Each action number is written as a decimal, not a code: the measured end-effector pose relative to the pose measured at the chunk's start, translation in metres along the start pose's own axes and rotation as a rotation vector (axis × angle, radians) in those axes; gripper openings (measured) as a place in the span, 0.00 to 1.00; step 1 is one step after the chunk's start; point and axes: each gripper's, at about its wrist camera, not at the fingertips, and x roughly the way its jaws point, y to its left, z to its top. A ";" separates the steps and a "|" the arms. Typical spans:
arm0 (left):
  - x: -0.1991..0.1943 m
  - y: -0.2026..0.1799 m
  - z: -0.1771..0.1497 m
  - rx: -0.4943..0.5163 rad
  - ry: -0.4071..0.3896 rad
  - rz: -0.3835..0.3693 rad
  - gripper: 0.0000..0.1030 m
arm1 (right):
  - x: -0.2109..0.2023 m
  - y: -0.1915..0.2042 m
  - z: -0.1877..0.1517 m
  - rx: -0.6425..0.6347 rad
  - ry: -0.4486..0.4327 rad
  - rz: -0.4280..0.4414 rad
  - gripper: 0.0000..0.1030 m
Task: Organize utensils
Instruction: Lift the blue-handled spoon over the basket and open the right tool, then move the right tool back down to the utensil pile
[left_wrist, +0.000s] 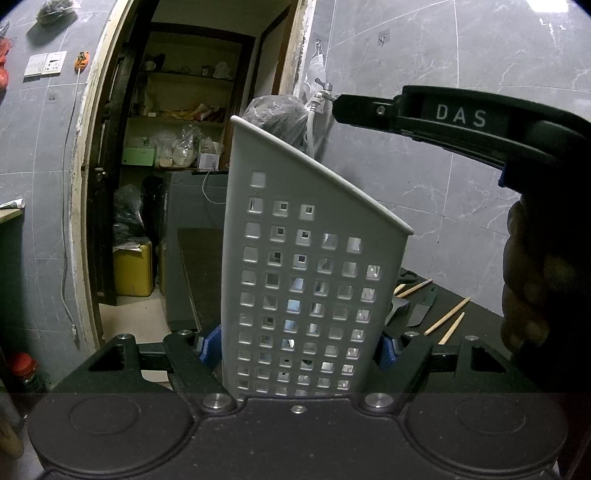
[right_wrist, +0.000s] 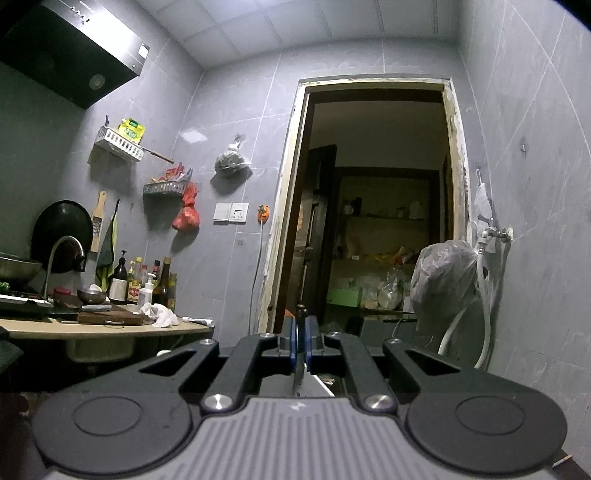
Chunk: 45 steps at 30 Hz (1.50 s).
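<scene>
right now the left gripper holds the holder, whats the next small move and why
Probably lower the right hand-held gripper, shut on a thin dark-handled utensil, toward the white perforated plastic utensil holder clamped in the left hand-held gripper; its open top sits just below.

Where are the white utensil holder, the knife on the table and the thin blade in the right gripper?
white utensil holder (left_wrist: 310, 280): left wrist view, on its perforated front wall.
knife (left_wrist: 421, 309): left wrist view, on its dark blade, lying on the table.
thin blade (right_wrist: 300, 363): right wrist view, on its edge between the shut pads.
</scene>
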 end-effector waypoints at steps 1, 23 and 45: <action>0.000 0.000 0.000 0.000 0.000 0.000 0.75 | 0.001 0.000 0.000 0.000 0.000 0.001 0.06; -0.001 -0.001 0.000 0.002 0.000 0.002 0.75 | -0.037 -0.028 0.000 0.041 -0.077 -0.184 0.80; -0.001 -0.001 0.000 0.002 0.000 0.002 0.75 | -0.077 -0.121 -0.076 0.301 0.185 -0.528 1.00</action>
